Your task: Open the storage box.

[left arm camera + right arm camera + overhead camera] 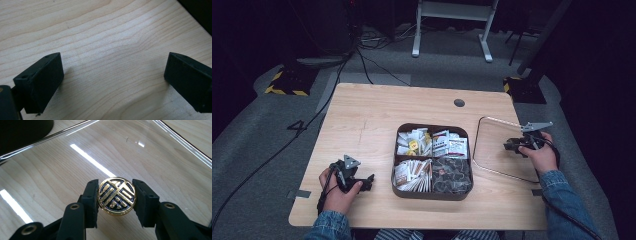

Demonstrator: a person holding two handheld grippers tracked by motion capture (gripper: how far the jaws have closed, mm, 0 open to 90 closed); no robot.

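Close to the person's side of the pale wooden table [362, 120], the left gripper [371, 181] rests low on the bare wood, held in the left hand [338, 194]; in the left gripper view its two black jaws stand far apart with nothing between them, just wood grain. Just to its right, in the high view, sits the dark square tray with four boxes [432, 194]; the near boxes hold thin paper sticks and dark little pieces, and the far boxes hold white and yellow packets. Farther to the right lies the clear see-through lid with round corners [492, 150], flat on the table beside the tray; the right gripper [508, 145], held in the right hand [542, 156], is over that clear lid. In the right gripper view its jaws squeeze the round black and gold coin-like knob [117, 196] from both sides; the knob sits on the clear lid.
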